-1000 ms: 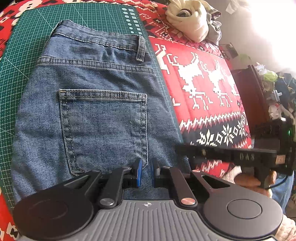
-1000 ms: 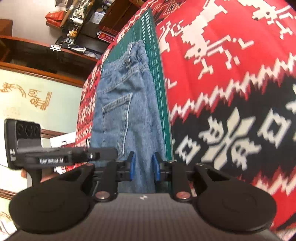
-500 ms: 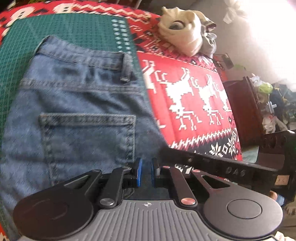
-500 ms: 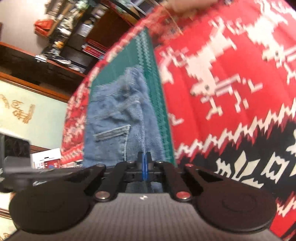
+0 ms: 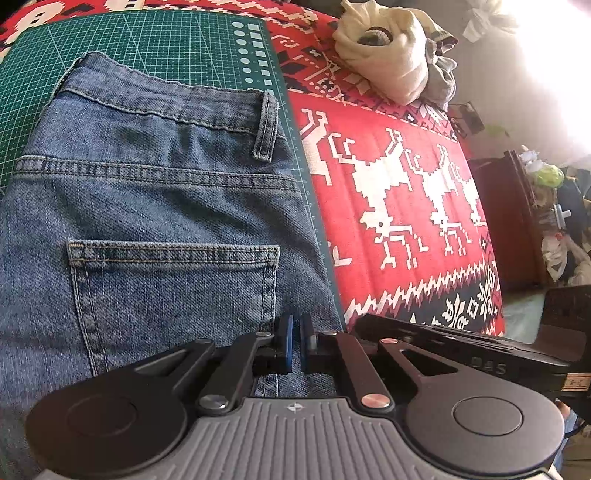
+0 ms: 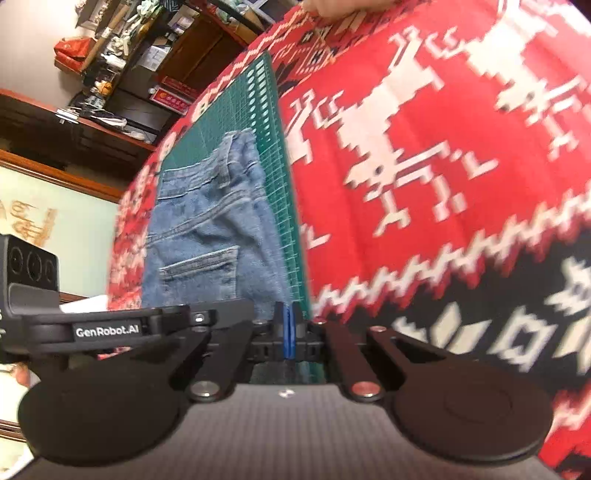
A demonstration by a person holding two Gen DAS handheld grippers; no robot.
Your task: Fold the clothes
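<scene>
Blue jeans (image 5: pixel 155 206) lie flat with the back pocket up on a green cutting mat (image 5: pixel 147 40). My left gripper (image 5: pixel 296 343) hovers low over the pocket's lower right corner. Its blue pads are nearly together with a thin slit between them, and I cannot tell if denim is pinched. In the right wrist view the jeans (image 6: pixel 214 229) look rumpled near the waistband. My right gripper (image 6: pixel 289 332) sits at their right edge beside the mat's border (image 6: pixel 288 206), pads pressed together. Whether cloth is caught there is hidden.
A red, white and black patterned blanket (image 5: pixel 388 147) covers the surface under the mat. A cream cloth bundle (image 5: pixel 384 62) lies at the far end. Dark wooden furniture (image 5: pixel 509 221) stands to the right, cluttered shelves (image 6: pixel 122 55) beyond. A hand (image 6: pixel 343 5) shows at the blanket's far edge.
My right gripper's jaws have closed from a clear gap to touching, and its view has tipped. My left gripper has slid over the pocket toward the waistband.
</scene>
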